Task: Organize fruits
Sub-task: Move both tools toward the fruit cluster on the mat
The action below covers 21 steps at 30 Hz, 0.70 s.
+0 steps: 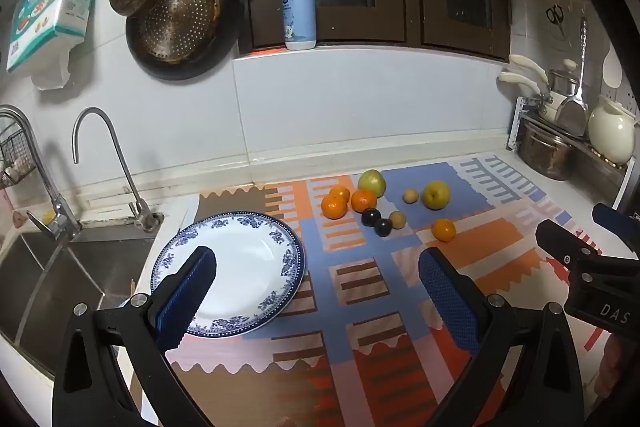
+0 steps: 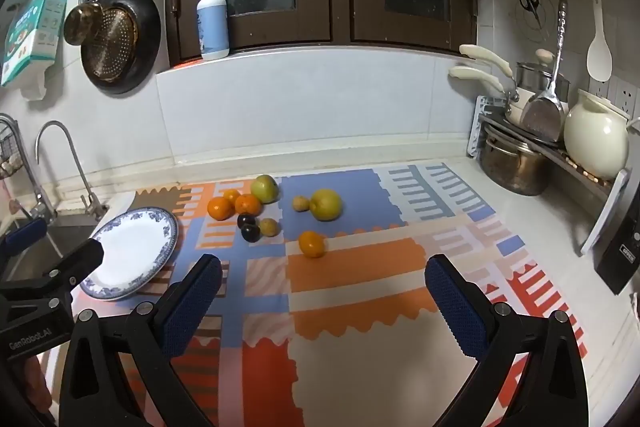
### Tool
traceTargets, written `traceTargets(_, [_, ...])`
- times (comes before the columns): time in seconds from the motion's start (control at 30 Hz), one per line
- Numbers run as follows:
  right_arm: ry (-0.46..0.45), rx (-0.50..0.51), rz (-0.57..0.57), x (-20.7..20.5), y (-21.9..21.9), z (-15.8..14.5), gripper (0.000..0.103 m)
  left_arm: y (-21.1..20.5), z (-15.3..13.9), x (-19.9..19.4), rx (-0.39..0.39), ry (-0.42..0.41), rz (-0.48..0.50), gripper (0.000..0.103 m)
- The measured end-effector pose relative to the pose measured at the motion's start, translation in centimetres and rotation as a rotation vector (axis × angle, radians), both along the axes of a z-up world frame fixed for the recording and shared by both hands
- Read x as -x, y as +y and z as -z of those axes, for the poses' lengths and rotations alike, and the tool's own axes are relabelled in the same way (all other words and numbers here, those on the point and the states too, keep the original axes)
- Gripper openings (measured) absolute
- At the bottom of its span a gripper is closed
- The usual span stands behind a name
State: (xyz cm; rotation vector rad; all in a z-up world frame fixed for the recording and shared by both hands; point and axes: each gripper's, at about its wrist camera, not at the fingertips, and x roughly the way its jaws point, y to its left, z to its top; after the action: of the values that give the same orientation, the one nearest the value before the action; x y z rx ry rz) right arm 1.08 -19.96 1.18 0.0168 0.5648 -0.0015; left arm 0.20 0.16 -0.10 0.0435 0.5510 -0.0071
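So: both tongs wide, nothing held. Left gripper (image 1: 318, 279) has the plate (image 1: 256, 259) just ahead-left; right gripper (image 2: 323, 287) faces the lone orange (image 2: 311, 243), other fruits (image 2: 256, 211) beyond. Oranges likely firm, light, prone to rolling (grip across the middle).

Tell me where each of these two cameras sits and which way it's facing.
Left wrist: on the left hand-held gripper, angled down over the counter at the plate and sink; its own open fingers show, and the right hand-held gripper at the right edge.
Right wrist: on the right hand-held gripper, angled down at the patterned mat; its open fingers show, the left one at the left edge.
Shared: plate, fruits, window, soap bottle.
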Motion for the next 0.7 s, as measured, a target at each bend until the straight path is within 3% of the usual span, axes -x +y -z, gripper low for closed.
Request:
traceTargets(0.2, [-0.004, -0.004, -0.007, 0.1, 0.1, -0.1, 0.103, 0.4, 0.2, -0.6, 0.004, 0.007, 0.009, 0.103])
traceTargets(0.37, [-0.002, 0.004, -0.019, 0.0, 0.3, -1.2, 0.102, -0.2, -0.5, 0.5, -0.015, -0.041, 0.014, 0.103])
traceTargets(0.7, [-0.019, 0.004, -0.031, 0.0, 0.3, -1.3, 0.102, -0.2, -0.8, 0.5, 0.019, -0.039, 0.029, 0.103])
